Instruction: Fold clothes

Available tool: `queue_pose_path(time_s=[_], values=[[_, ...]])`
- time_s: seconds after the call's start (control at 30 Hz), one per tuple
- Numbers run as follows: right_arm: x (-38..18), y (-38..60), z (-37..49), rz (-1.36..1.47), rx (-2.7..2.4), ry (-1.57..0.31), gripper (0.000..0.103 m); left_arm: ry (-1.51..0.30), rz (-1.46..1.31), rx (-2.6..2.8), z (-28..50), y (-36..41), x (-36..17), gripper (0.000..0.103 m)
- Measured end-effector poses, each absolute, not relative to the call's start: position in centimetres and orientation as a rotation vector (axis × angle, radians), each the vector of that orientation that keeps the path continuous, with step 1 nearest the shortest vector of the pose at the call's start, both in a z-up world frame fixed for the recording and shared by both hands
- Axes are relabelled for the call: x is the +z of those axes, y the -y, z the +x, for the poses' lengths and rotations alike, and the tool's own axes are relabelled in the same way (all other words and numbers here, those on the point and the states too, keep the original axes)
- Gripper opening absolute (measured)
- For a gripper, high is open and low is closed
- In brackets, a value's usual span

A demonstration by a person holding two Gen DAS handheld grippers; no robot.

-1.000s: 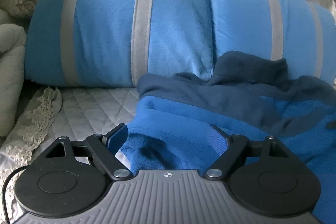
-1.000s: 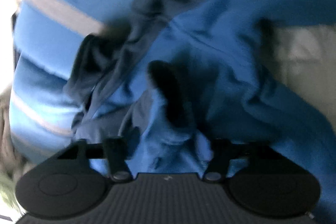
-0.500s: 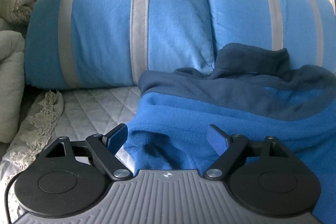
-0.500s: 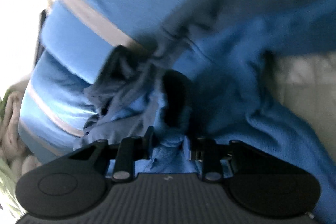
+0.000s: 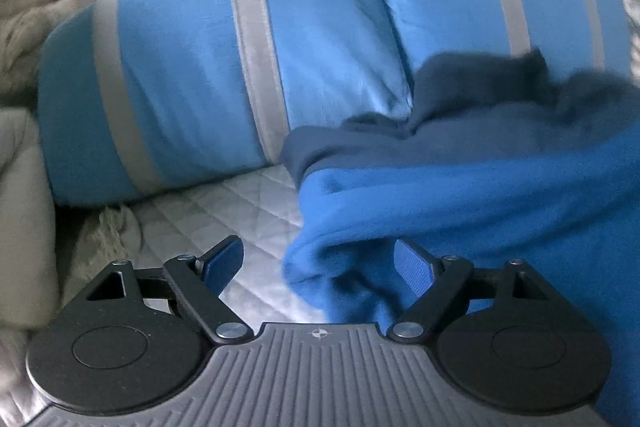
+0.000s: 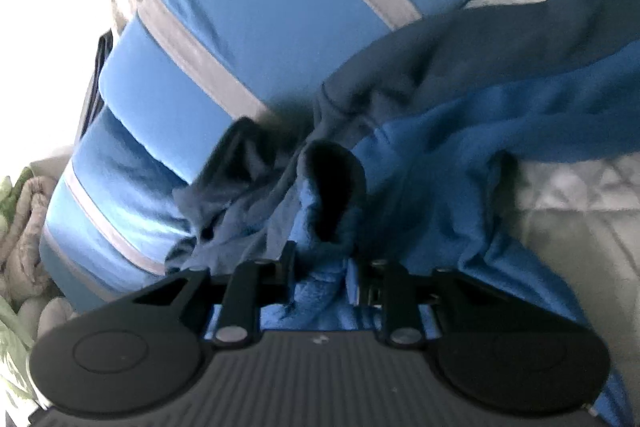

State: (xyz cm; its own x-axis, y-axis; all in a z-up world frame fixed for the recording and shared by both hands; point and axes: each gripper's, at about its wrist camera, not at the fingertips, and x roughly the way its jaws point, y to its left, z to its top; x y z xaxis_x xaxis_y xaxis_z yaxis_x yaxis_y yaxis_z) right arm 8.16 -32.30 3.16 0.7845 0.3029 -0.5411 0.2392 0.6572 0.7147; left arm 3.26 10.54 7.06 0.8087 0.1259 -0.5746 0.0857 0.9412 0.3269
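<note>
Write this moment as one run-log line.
left gripper: open, at fleece edge | right gripper: closing on fleece cuff | fold: not done

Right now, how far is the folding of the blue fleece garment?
Nothing looks folded yet: the blue fleece garment with the navy collar lies crumpled on the grey quilted cover. In hand: the right tongs are closing on a bunch of it. The left tongs stand open at its edge. Spreading and every fold remain.

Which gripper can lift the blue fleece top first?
Probably the right gripper: its jaws are closing with a bunch of the blue fleece top between them. The left gripper is open, gripping nothing.
</note>
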Motion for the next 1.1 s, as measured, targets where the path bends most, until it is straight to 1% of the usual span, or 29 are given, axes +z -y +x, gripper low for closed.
queue_pose_path(time_s=[0.17,0.47,0.67,0.73,0.8,0.93,0.97,1.1], values=[[3.2,32.7,8.3,0.889,0.046,-0.679,0.025,-0.68,0.538,-0.114,3.5,-10.9,5.8,0.083],[3.7,33.7,8.2,0.92,0.069,-0.583,0.023,-0.665,0.746,-0.148,6.1,-11.1,3.3,0.083],[4.3,34.5,8.9,0.926,0.045,-0.515,0.022,-0.663,0.702,-0.211,7.5,-12.0,3.7,0.081],[4.5,34.7,9.3,0.919,0.034,-0.497,0.021,-0.673,0.688,-0.197,8.1,-11.9,3.6,0.076],[4.7,34.9,9.6,0.916,0.029,-0.475,0.021,-0.684,0.708,-0.177,8.6,-11.4,3.3,0.066],[5.0,35.2,9.9,0.891,0.024,-0.441,0.02,-0.691,0.815,-0.17,9.4,-10.6,2.2,0.062],[5.0,35.3,10.0,0.893,0.025,-0.441,0.02,-0.688,0.852,-0.174,9.4,-10.5,1.8,0.059],[5.0,35.1,9.4,0.899,0.018,-0.456,0.019,-0.548,1.179,-0.18,7.4,-10.0,-0.7,0.032]])
